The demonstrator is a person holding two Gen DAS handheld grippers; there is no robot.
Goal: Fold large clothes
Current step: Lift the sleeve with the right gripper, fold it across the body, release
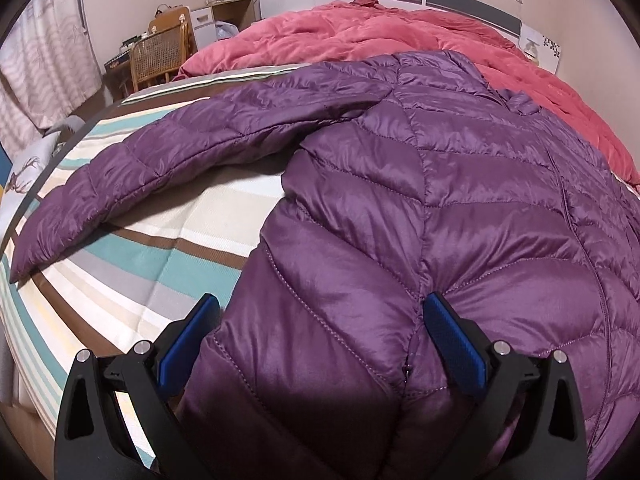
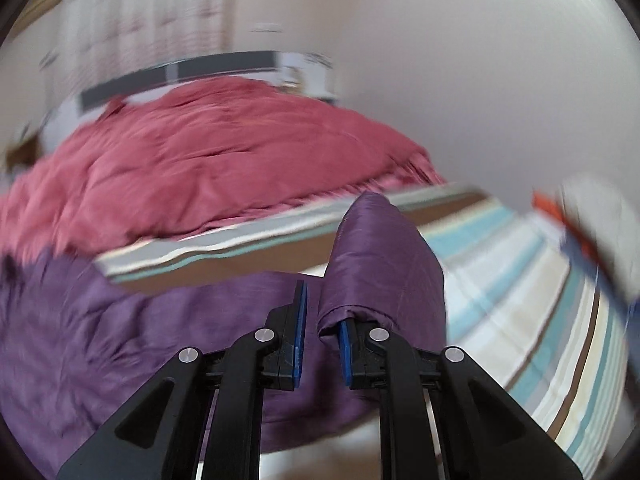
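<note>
Closest to me, my left claw [image 1: 320,320] stands wide apart, its two blue pads straddling the bottom hem of the purple down jacket [image 1: 460,200] without pinching it; the fabric bulges up between the fingers but neither pad bites. My right claw [image 2: 322,320] is narrowed on the cuff end of the jacket's right sleeve [image 2: 380,256]. The cuff is draped over the right finger, and a sliver of gap shows between the pads, so I read it as a loose hold on the sleeve rather than a firm clamp. That view is smeared by motion, so I won't swear to it.

The jacket lies spread face-up on the striped bedsheet [image 1: 132,264], zipper running up the middle. Its left sleeve [image 1: 160,168] stretches out flat to the side, not yet folded.

I judge the step in hand to be bringing the right sleeve across the body. Next I would need to lay that sleeve flat over the chest, release, then go for the other sleeve.

Beyond the collar sits the pink quilt [image 1: 380,36], bunched against the headboard [image 1: 460,0].
</note>
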